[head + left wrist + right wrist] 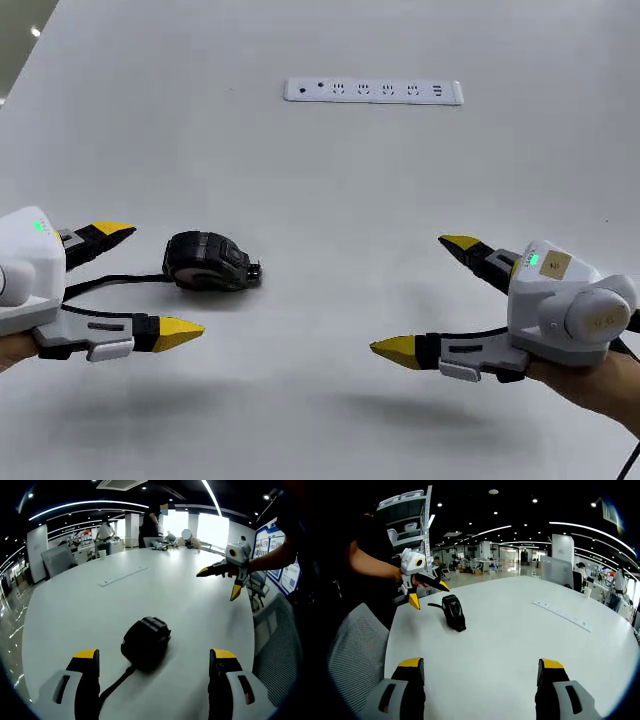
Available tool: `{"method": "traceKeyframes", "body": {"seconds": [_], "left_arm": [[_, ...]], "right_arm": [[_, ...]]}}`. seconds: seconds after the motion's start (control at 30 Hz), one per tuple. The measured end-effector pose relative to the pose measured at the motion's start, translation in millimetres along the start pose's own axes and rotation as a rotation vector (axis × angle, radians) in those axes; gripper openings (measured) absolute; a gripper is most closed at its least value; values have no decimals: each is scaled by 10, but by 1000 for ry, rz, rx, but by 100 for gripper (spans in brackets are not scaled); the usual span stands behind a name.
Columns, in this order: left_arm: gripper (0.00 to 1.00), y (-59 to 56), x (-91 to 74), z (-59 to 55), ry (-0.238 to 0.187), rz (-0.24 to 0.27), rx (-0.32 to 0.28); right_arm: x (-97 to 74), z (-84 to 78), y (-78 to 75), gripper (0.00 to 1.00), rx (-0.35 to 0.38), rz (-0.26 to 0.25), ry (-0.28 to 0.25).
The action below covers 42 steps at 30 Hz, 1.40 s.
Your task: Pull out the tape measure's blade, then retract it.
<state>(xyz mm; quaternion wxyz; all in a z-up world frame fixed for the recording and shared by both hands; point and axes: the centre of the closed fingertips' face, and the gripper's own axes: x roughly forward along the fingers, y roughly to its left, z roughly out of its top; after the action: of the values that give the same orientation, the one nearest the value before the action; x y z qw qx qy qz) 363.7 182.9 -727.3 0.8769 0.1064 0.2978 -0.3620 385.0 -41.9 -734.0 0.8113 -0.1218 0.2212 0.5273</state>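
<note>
A black tape measure [208,261] lies on the white table [330,170], its blade drawn in and a black strap trailing to the left. My left gripper [150,283] stands open just left of it, jaws wide apart. In the left gripper view the tape measure [146,642] sits between and just ahead of the yellow-tipped jaws, with nothing touching it. My right gripper [428,300] is open at the right, well clear of the tape measure [453,612], with nothing between its fingers. Across the table the left gripper [427,594] shows in the right gripper view, and the right gripper [220,582] in the left one.
A white power strip [373,92] lies flat at the far side of the table. A grey mesh chair [350,650] stands at the table's edge. People and desks are far off in the office behind.
</note>
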Motion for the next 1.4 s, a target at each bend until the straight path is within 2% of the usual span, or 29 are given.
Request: {"method": "traceKeyframes", "body": {"seconds": [0.43, 0.9, 1.4], "left_arm": [[75, 90, 84, 20, 42, -59, 67], [56, 130, 164, -41, 130, -144, 170], [46, 152, 248, -82, 213, -209, 282]], "right_arm": [[235, 88, 22, 82, -90, 87, 14], [536, 87, 93, 71, -173, 181, 55], [814, 91, 200, 55, -235, 279, 86]]}}
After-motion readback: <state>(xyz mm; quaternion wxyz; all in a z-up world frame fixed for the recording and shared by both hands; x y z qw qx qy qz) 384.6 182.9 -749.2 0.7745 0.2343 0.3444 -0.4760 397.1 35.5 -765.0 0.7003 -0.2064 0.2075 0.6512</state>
